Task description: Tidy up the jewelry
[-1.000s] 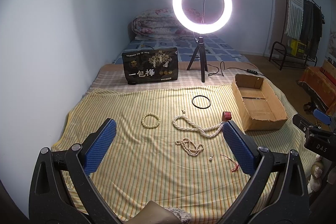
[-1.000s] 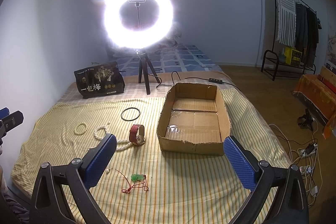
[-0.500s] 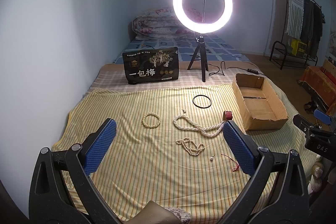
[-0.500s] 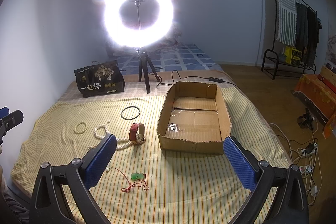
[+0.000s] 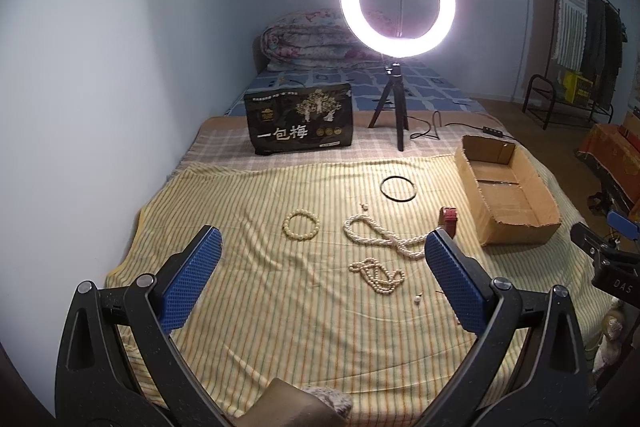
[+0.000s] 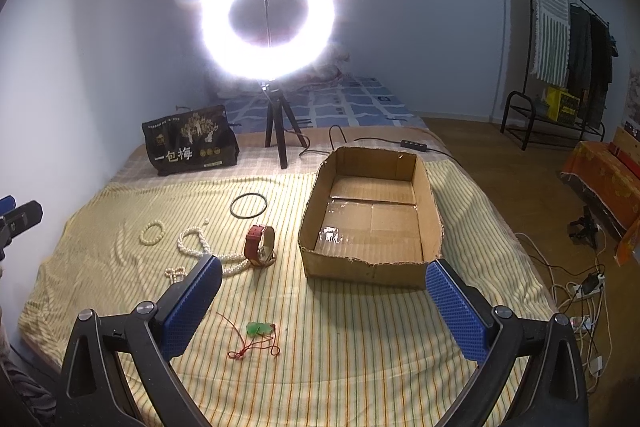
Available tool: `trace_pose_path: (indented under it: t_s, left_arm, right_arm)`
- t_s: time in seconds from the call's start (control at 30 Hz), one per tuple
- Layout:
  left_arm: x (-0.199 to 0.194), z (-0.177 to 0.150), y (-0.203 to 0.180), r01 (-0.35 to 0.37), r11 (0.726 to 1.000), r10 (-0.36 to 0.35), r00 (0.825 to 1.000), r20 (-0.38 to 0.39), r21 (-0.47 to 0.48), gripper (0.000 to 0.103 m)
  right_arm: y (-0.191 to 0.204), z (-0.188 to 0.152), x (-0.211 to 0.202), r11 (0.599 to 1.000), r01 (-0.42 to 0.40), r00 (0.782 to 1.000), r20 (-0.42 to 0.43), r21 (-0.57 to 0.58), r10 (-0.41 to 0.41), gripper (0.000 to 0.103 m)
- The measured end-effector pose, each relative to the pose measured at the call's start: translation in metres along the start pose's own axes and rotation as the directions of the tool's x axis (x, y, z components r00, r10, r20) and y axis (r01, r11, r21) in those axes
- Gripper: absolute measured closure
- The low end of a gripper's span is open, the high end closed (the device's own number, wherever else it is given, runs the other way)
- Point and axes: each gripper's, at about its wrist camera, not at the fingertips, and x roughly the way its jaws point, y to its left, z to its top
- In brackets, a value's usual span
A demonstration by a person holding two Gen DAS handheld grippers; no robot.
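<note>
Left gripper [image 5: 322,245] wide, empty, over yellow striped bedspread [image 5: 248,307]. Right gripper [image 6: 324,277] wide, empty. Red-strapped wristwatch [image 6: 260,245] left of open brown cardboard box [image 6: 360,273]; twisted pearl necklace [image 5: 380,233] nearby.

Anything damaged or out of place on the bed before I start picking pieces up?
The cardboard box has a torn, ragged front rim, and it is empty. A tiny loose bead lies apart from the small pearl strand. Otherwise nothing stands out; both grippers are open.
</note>
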Motion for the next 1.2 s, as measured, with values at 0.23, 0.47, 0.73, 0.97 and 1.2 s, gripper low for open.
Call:
trace_pose_path:
  t_s: [0.23,0.47,0.73,0.97,1.2]
  left_arm:
    - [0.014,-0.001,0.008,-0.007,1.0,0.007,0.999,-0.043,0.004,0.0]
    - [0.039,-0.003,0.025,-0.001,1.0,-0.002,0.99,-0.144,-0.021,0.0]
    - [0.074,0.0,0.057,-0.006,0.997,-0.014,0.97,-0.241,-0.081,0.005]
    - [0.111,0.007,0.078,0.018,0.985,-0.077,0.937,-0.34,-0.174,0.021]
    - [0.144,0.003,0.056,0.085,0.98,-0.155,0.892,-0.424,-0.18,0.027]
  right_arm:
    - [0.0,-0.005,0.009,1.0,-0.002,0.999,-0.032,-0.029,0.001,0.0]
    - [0.008,-0.016,0.027,0.993,-0.049,0.995,-0.088,-0.104,0.04,0.0]
    - [0.016,-0.025,0.044,0.985,-0.099,0.982,-0.173,-0.143,0.073,0.001]
    - [0.027,-0.039,0.067,0.973,-0.197,0.94,-0.304,-0.119,0.153,0.009]
    - [0.039,-0.052,0.088,0.959,-0.264,0.891,-0.407,-0.101,0.203,0.017]
